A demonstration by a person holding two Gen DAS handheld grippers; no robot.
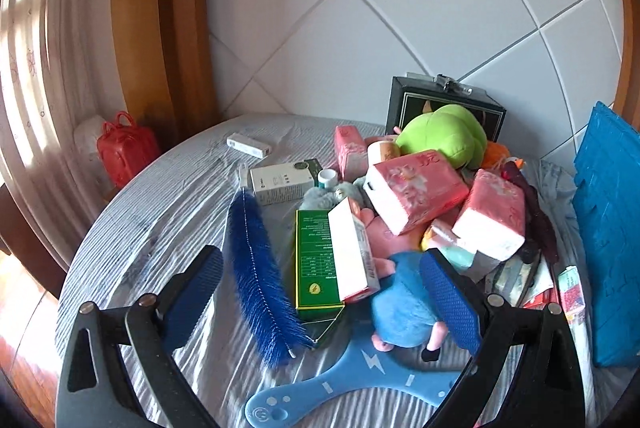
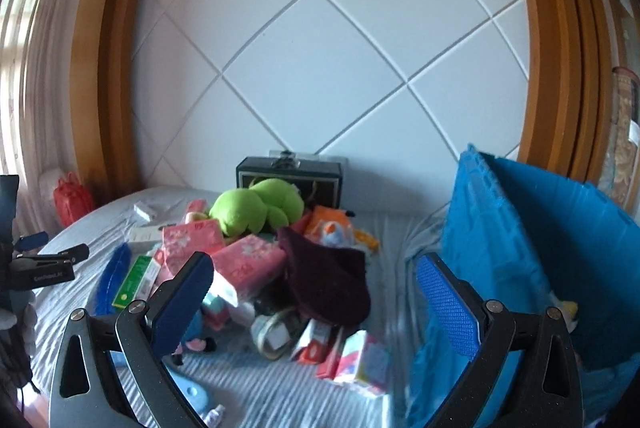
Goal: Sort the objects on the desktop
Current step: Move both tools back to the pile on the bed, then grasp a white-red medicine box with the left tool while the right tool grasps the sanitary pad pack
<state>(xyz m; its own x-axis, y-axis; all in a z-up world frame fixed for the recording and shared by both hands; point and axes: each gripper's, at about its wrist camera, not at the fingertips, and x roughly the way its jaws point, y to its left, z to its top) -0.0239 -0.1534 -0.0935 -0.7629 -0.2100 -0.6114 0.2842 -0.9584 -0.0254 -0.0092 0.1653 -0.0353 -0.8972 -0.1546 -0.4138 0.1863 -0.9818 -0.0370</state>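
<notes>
A heap of objects lies on a striped cloth: a green plush toy [image 1: 444,134] [image 2: 256,206], pink tissue packs [image 1: 416,190] [image 2: 248,262], a green box [image 1: 316,260], a white-and-red box [image 1: 354,252], a blue bottle brush [image 1: 260,276] and a blue-and-pink plush [image 1: 404,304]. My left gripper [image 1: 320,290] stands open, its fingers on either side of the brush, the boxes and the blue plush, holding nothing. My right gripper [image 2: 316,298] is open above a dark maroon cloth [image 2: 328,280] and small cartons [image 2: 360,358], with nothing in it.
A blue folding crate [image 2: 532,248] [image 1: 612,228] stands at the right. A black box [image 1: 444,100] [image 2: 288,172] sits against the tiled wall. A red bag [image 1: 124,148] lies beyond the cloth's left edge. White boxes [image 1: 280,182] and a blue plastic fan-shaped piece [image 1: 360,380] lie on the cloth.
</notes>
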